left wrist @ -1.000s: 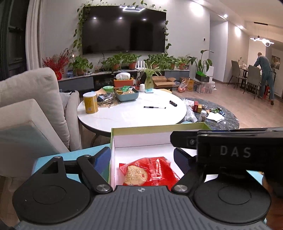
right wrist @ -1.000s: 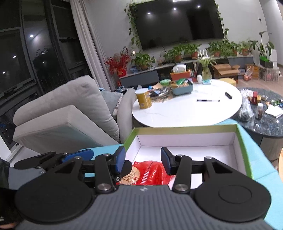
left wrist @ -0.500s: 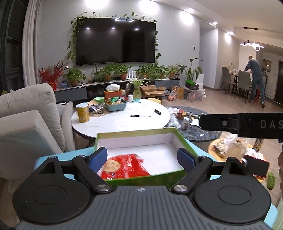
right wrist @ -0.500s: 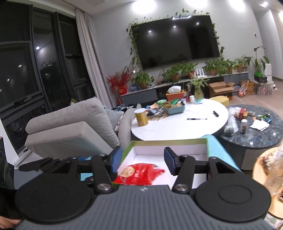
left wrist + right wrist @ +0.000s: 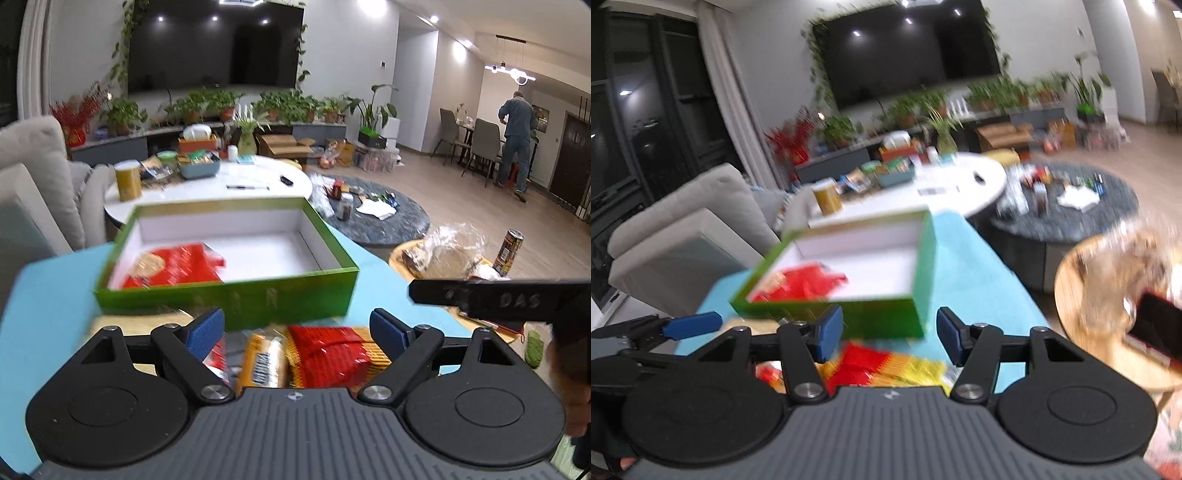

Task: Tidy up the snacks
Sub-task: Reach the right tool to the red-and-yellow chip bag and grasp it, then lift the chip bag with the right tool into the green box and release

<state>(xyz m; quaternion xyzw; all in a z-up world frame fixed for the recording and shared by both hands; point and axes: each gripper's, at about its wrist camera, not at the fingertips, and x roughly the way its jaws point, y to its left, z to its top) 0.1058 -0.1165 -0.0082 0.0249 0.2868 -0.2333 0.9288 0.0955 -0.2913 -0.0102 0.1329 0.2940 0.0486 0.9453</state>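
A green box with a white inside stands on a light blue table. A red snack packet lies in its left half. The box also shows in the right wrist view, with the red packet inside. My left gripper is open above loose snacks in front of the box: a red packet and an orange bar. My right gripper is open over a red and yellow packet. The view is blurred.
A white round table with a yellow tin stands behind the box. A grey sofa is at the left. A wooden stool with a plastic bag and a can is at the right.
Both grippers have pulled back and up from the box and stay open. The loose snacks in front of the box have come into view beneath them.
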